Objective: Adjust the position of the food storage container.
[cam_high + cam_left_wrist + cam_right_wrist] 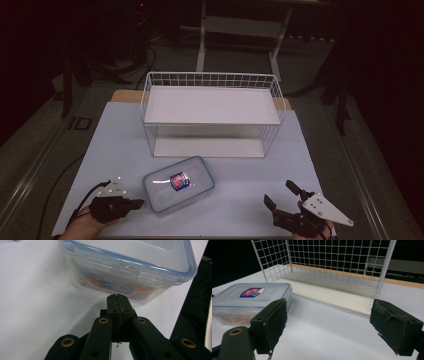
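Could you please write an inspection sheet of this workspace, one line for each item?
Surface: pale table top, lit in an otherwise dim room.
Job's things: clear lidded container with blue rim, lid on, a red and blue label on the lid, something orange inside. White two-level wire rack behind it, both shelves bare.
Clutter: nothing seen.
Grippers: left gripper has its jaws together, close to the container's side; whether they touch it cannot be told. Right gripper has its jaws wide apart, holding nothing, to the container's right.
Cables: black cable trails from the left gripper; another lies on the floor at left.
Surroundings: dark room, a table frame behind.
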A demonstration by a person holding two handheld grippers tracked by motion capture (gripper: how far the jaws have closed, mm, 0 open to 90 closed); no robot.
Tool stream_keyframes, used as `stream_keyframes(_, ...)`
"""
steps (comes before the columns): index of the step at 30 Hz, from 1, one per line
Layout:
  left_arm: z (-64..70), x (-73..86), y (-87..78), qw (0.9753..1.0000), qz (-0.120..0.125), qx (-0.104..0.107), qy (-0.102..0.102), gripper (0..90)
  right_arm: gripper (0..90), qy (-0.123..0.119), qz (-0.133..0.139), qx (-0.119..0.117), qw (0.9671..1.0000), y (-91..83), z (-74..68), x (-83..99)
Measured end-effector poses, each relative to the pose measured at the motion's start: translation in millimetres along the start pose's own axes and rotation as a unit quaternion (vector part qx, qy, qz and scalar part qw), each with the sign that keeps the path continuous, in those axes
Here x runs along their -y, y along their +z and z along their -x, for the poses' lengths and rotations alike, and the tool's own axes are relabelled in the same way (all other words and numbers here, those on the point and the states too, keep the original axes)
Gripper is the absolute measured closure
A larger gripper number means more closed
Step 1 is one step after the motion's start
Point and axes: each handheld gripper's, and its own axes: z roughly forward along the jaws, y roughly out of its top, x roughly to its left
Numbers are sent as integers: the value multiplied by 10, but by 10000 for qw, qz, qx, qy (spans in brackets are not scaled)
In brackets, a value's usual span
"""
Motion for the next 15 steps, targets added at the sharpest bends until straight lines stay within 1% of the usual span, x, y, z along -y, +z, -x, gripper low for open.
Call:
stream_keyframes(1,2,-9,19,10000,-16,41,-41,888,142,5,3,-5,10000,-1,1,0)
stream_keyframes(2,1,-18,31,10000,-64,17,18,888,142,18,1,-21,10000,-2,4,1)
stream_keyframes(3,-4,-27,40,10000,-70,34,33,888,142,24,-4,-20,10000,-3,6,1)
stream_keyframes(4,-5,-35,48,9999,-57,87,8,889,142,31,-6,-19,10000,-4,8,1)
stream_keyframes(5,-9,-43,54,10000,-50,69,33,888,142,36,0,-23,10000,-6,10,1)
stream_keyframes(6,-17,-50,61,10000,-2,81,16,888,142,35,3,-18,10000,-8,11,0)
stream_keyframes(7,-24,-58,70,9999,-5,102,22,888,142,34,6,-18,10000,-9,11,0)
stream_keyframes(8,-28,-67,79,10000,-37,36,81,888,142,36,4,-22,10000,-9,11,0)
stream_keyframes(10,-44,-80,92,9999,-58,43,75,888,142,34,2,-26,10000,-8,9,1)
stream_keyframes(12,-68,-91,97,10000,-74,18,19,888,142,34,-3,-29,10000,-8,8,0)
stream_keyframes(14,-76,-98,98,10000,-81,-7,25,888,142,33,3,-28,10000,-9,8,0)
stream_keyframes(15,-102,-114,103,10000,-94,-32,-9,888,142,39,3,-34,10000,-9,9,-1)
